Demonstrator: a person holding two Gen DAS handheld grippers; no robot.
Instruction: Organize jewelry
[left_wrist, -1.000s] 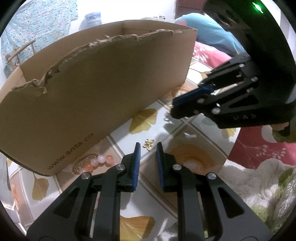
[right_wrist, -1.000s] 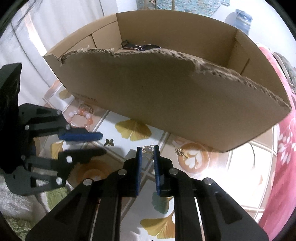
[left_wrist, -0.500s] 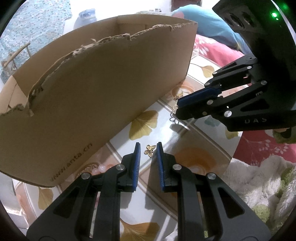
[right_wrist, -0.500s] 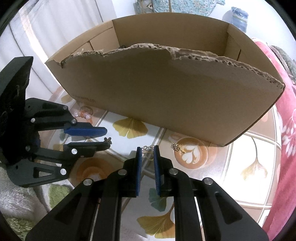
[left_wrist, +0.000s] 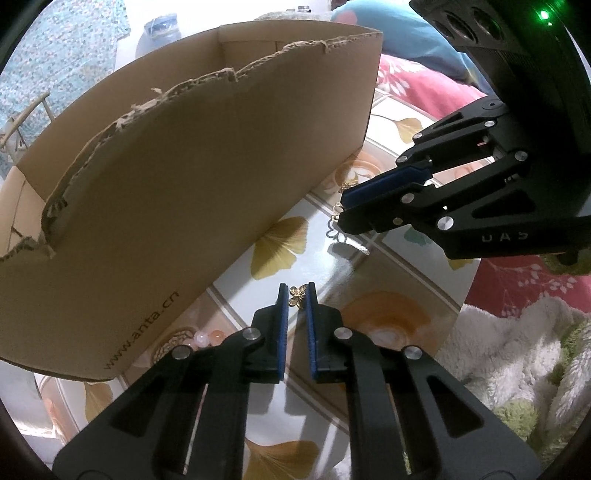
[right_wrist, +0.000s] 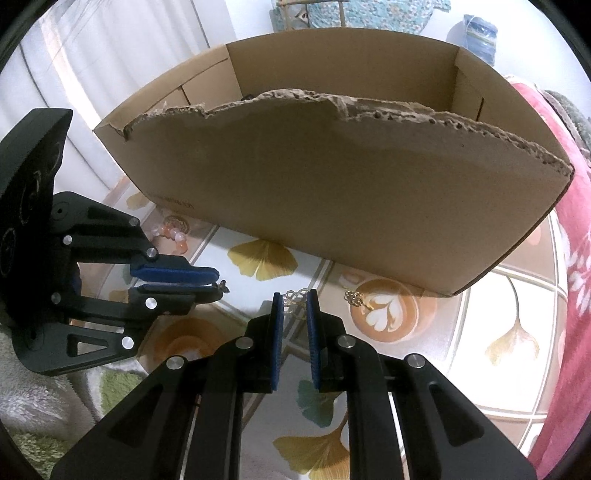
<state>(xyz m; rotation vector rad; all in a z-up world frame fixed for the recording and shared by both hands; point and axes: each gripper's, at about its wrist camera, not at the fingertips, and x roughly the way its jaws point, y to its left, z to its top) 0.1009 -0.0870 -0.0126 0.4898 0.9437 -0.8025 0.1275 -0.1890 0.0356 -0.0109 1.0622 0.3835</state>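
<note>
Pinching a small gold butterfly charm (left_wrist: 297, 295) between its blue ribbed pads, the left hand-held gripper (left_wrist: 296, 291) has its jaws drawn in on it just above the glossy desk (left_wrist: 384, 321), whose tiles carry yellow ginkgo leaves and latte swirls. The right hand-held gripper (right_wrist: 294, 297) holds a thin gold chain (right_wrist: 291, 295) at its pad tips, jaws nearly together. A second gold piece (right_wrist: 355, 297) lies on a latte tile near the box corner. A torn-edged corrugated cardboard box (left_wrist: 177, 192) stands behind both, partly hiding a bracelet (right_wrist: 170, 234) of pink and orange beads. Fluffy white and green fabric (left_wrist: 517, 350) borders the desk. A second ago the left pads stood wider, with the charm lying loose ahead of them.
</note>
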